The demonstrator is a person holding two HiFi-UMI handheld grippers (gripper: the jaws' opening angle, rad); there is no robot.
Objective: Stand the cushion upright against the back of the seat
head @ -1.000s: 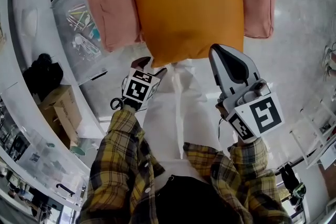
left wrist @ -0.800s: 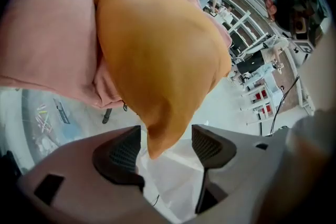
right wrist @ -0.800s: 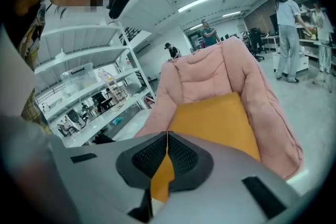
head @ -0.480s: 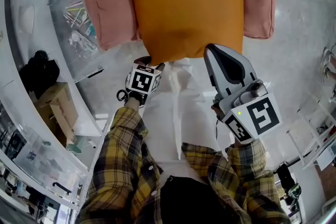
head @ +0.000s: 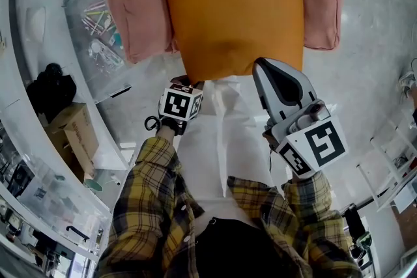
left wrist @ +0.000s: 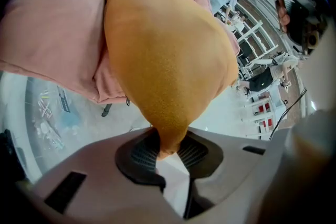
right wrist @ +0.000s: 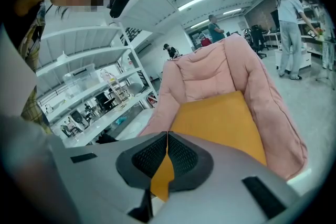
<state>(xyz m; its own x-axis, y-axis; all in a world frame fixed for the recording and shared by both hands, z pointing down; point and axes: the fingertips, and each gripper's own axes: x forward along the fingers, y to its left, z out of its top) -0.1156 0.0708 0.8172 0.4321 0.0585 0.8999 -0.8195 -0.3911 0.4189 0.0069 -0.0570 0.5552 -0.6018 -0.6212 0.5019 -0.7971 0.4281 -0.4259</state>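
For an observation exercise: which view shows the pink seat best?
The right gripper view: the pink seat shows its back and sides around the cushion. The head view shows only strips beside the cushion; in the left gripper view the cushion hides much of it.

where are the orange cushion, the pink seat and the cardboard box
orange cushion (head: 231, 3): head view, middle of its top face
pink seat (head: 130, 6): head view, its left padded side
cardboard box (head: 77, 140): head view, its side face
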